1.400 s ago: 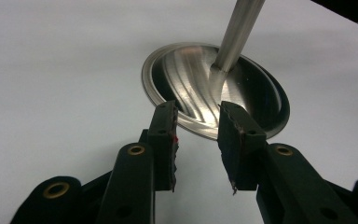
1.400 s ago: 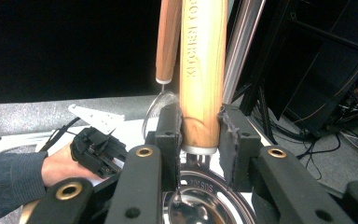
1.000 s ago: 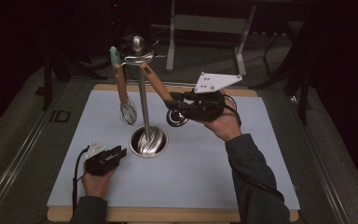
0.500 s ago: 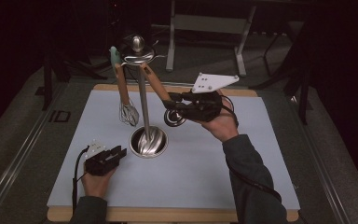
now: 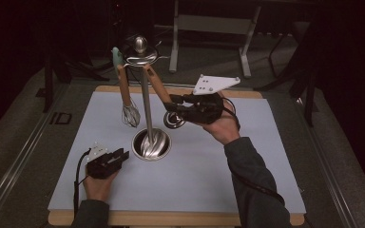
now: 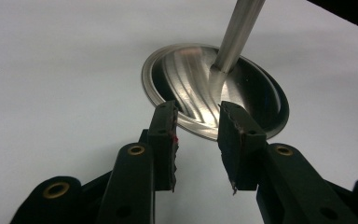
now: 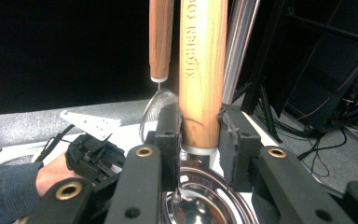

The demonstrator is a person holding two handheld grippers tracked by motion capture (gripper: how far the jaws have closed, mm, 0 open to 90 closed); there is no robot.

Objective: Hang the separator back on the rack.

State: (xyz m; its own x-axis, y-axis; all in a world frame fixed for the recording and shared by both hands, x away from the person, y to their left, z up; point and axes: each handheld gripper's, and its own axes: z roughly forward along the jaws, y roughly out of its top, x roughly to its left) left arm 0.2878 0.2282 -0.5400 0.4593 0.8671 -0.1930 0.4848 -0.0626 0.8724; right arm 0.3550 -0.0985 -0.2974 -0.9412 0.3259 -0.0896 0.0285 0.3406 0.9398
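A metal utensil stand has a pole (image 5: 145, 104) rising from a round dish base (image 5: 151, 144). Two wooden-handled utensils hang from its top. One is a whisk (image 5: 130, 115). The other is a ladle (image 5: 158, 88), whose metal bowl (image 5: 173, 120) swings out to the right. My right gripper (image 5: 170, 105) is shut on the lower end of the ladle's wooden handle (image 7: 203, 60), with the pads pressed on both sides (image 7: 200, 135). My left gripper (image 5: 122, 154) rests low on the mat, left of the base. Its jaws stand open and empty (image 6: 198, 140), pointing at the dish base (image 6: 256, 98).
A pale blue mat (image 5: 195, 180) covers the wooden table. The whisk handle (image 7: 161, 37) hangs just left of the held handle, and the pole (image 7: 240, 46) is right behind it. Dark floor, table legs and cables lie beyond the far edge.
My right gripper has drifted slightly left toward the pole with the ladle in it. The left gripper has stayed put.
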